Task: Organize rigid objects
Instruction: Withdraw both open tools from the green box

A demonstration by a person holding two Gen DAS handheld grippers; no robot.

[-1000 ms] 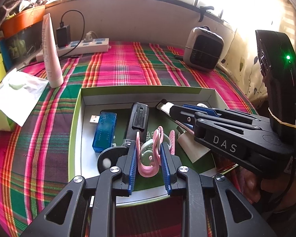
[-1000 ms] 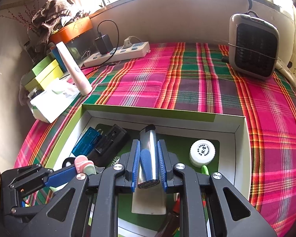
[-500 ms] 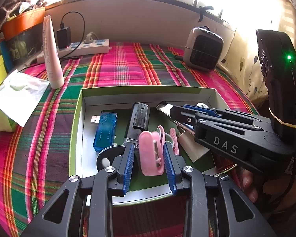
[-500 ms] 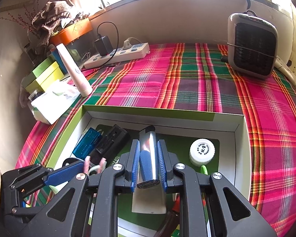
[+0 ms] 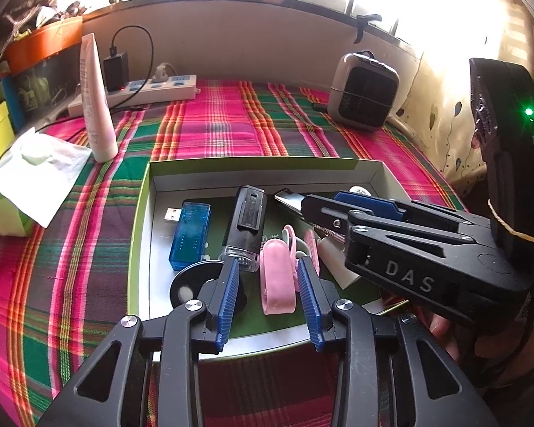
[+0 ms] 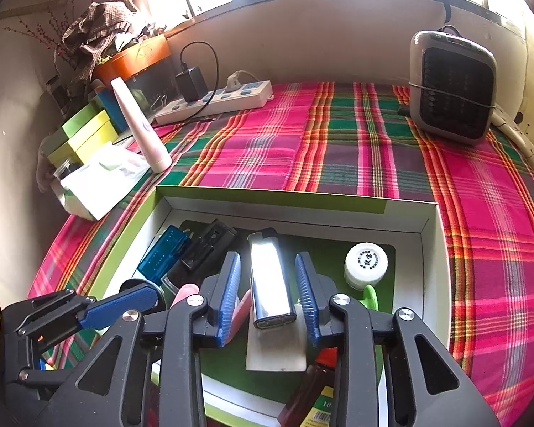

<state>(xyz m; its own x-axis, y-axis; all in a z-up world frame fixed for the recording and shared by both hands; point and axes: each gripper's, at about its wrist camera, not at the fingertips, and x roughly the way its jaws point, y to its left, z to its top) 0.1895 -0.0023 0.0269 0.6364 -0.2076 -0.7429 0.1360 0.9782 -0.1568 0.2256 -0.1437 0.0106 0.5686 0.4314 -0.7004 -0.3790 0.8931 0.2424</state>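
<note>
A green-rimmed white box (image 5: 144,192) (image 6: 302,197) lies on the plaid cloth. In it lie a blue USB stick (image 5: 190,235), a black lighter (image 5: 247,220), a pink clip (image 5: 277,277), a silver lighter (image 6: 270,279) and a white bottle cap (image 6: 366,265). My left gripper (image 5: 270,295) is open, its pads either side of the pink clip, which rests in the box. My right gripper (image 6: 268,297) is open over the silver lighter, which lies in the box between its pads. The right gripper also shows in the left wrist view (image 5: 352,210).
A pink tube (image 5: 96,106), a power strip (image 5: 142,92), tissue (image 5: 35,174) and stacked boxes (image 6: 85,135) stand at the left. A small heater (image 6: 452,85) stands at the back right. A red bottle (image 6: 309,388) and a white card (image 6: 277,345) lie at the box's near side.
Both grippers have opened. The left one let go of the pink clip and the right one let go of the silver lighter; both things now lie in the box.
</note>
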